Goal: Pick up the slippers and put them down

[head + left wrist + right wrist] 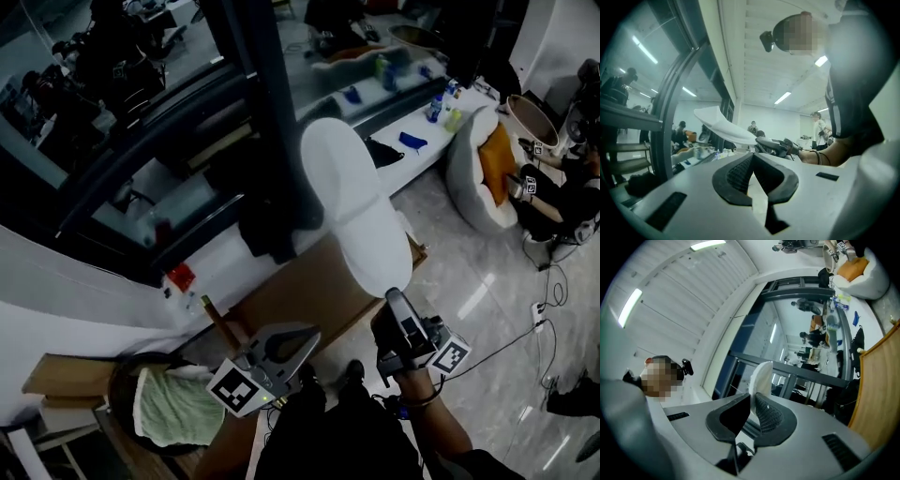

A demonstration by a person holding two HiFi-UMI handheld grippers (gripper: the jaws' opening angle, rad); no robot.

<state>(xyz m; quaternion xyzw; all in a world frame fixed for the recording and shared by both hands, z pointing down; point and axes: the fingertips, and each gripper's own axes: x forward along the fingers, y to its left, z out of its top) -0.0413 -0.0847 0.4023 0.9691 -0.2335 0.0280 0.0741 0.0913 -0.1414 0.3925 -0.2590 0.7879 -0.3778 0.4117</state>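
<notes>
Slipper (352,216) at centre, its near end between the jaws of the right claw (392,298), above a board (300,300). Left claw (312,334) to the left of the right claw, apart from the slipper. Basket (118,390) at lower left, a cloth (173,408) in it. Behind the slipper, a ledge (422,153) bearing bottles (434,107). To the right, a chair (464,178) on the floor (487,300), a cushion (497,159) in it.

White slipper (352,211) masks part of the brown board (291,305) (heel end buried in the right hand-held gripper (396,300)).
</notes>
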